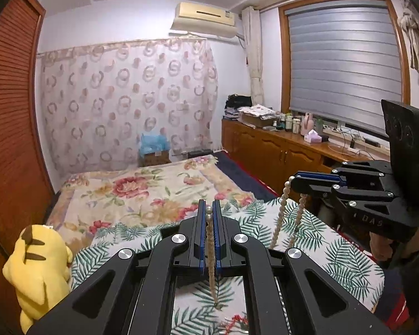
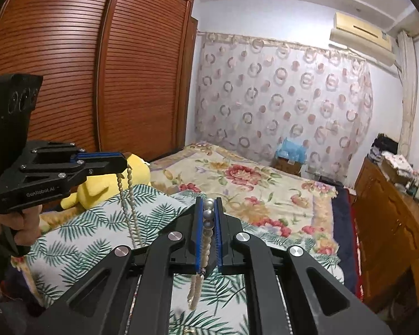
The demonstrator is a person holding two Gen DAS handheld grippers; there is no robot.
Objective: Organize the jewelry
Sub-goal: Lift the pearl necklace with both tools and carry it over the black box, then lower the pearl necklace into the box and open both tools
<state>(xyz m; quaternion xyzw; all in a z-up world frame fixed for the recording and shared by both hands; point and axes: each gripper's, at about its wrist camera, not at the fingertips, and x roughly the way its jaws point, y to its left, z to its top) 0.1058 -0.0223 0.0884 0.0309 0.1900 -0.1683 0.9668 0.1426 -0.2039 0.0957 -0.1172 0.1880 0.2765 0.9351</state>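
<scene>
Left gripper (image 1: pixel 209 209) clamped on a pearl necklace (image 1: pixel 211 251), strand running down between the blue pads and hanging over the leaf-print cloth (image 1: pixel 335 251); right gripper (image 2: pixel 209 209) likewise pinched shut on larger grey pearls (image 2: pixel 208 213) of the same necklace, loops dangling below; each wrist view catches the other gripper side-on, left gripper (image 2: pixel 117 163) and right gripper (image 1: pixel 296 181), with strands dropping from the tips; only the left view shows the window blind (image 1: pixel 343 64) and wooden cabinet (image 1: pixel 271 145); only the right view shows the full wardrobe (image 2: pixel 97 64); yellow plush (image 1: pixel 39 268) sits at the cloth's left edge; floral bed (image 1: pixel 142 192) lies open beyond; how the strand joins between the grippers is hidden; something red at the bottom edge is cut off.
</scene>
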